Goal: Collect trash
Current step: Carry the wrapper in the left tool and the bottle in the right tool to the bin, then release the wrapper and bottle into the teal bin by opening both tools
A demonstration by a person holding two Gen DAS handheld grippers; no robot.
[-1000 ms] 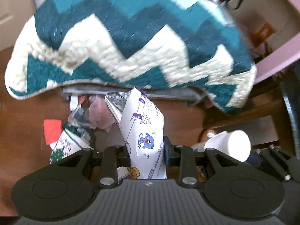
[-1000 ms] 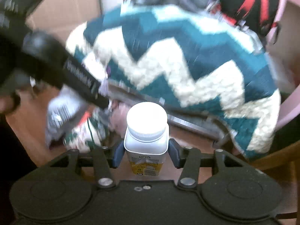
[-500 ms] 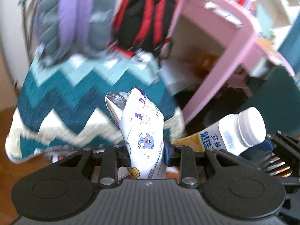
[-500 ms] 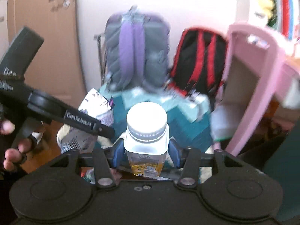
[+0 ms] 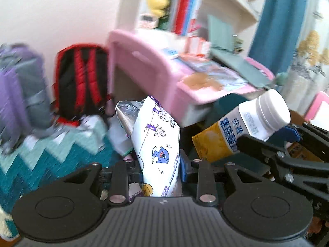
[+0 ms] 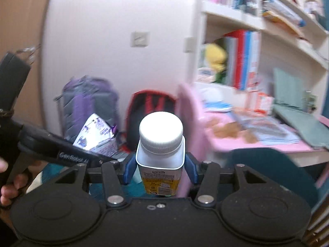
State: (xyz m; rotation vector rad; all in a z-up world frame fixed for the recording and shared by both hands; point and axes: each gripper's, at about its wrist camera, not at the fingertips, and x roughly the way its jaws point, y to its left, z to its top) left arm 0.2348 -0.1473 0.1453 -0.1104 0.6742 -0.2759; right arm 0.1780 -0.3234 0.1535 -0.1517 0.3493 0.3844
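A: Background: a child's room is showing, with a pink desk [image 5: 144, 61], bookshelves [image 6: 246, 41], two backpacks against the wall and a zigzag blanket [image 5: 51, 154] lying low at the left.

B: And the grippers?

A: The left gripper [image 5: 161, 168] is pinching a white snack wrapper [image 5: 158, 144] between nearly closed jaws. The right gripper [image 6: 160, 168] is clamping a yogurt bottle [image 6: 160, 150] below its white cap, its blue pads pressing both sides.

B: Which step is under way?

A: Judging by the view, both pieces are being carried in the air, away from the floor. No bin is showing in either view, so the next move calls for finding one, then bringing each piece over it before letting go.
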